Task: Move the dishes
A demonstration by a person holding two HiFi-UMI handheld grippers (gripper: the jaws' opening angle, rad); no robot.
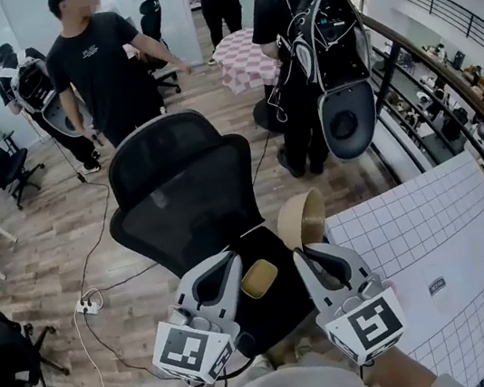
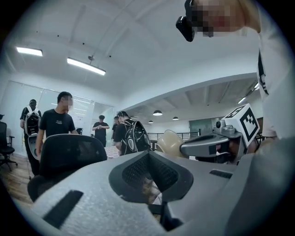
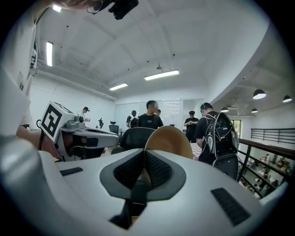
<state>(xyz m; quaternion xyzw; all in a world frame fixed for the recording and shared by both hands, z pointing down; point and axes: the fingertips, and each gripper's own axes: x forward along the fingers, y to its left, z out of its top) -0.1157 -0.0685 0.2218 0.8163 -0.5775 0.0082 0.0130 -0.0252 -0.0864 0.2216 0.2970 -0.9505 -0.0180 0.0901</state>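
My right gripper (image 1: 306, 255) is shut on the rim of a tan bowl (image 1: 302, 217), which stands on edge above the jaws. The bowl (image 3: 168, 140) rises just past the shut jaws of that gripper (image 3: 144, 177) in the right gripper view. At the left, my left gripper (image 1: 233, 267) is shut on a small yellow dish (image 1: 259, 278), which sticks out to the right of its tip. In the left gripper view only a brownish sliver shows between the jaws of the left gripper (image 2: 150, 182); the bowl (image 2: 169, 143) and the right gripper (image 2: 207, 145) show beside it. Both grippers are held in the air in front of me.
A black office chair (image 1: 186, 188) stands directly ahead, under the grippers. A table with a white grid cloth (image 1: 433, 239) is at the right, with a railing (image 1: 447, 98) behind it. Several people (image 1: 101, 64) stand beyond the chair. A power strip (image 1: 88, 305) and cables lie on the wood floor.
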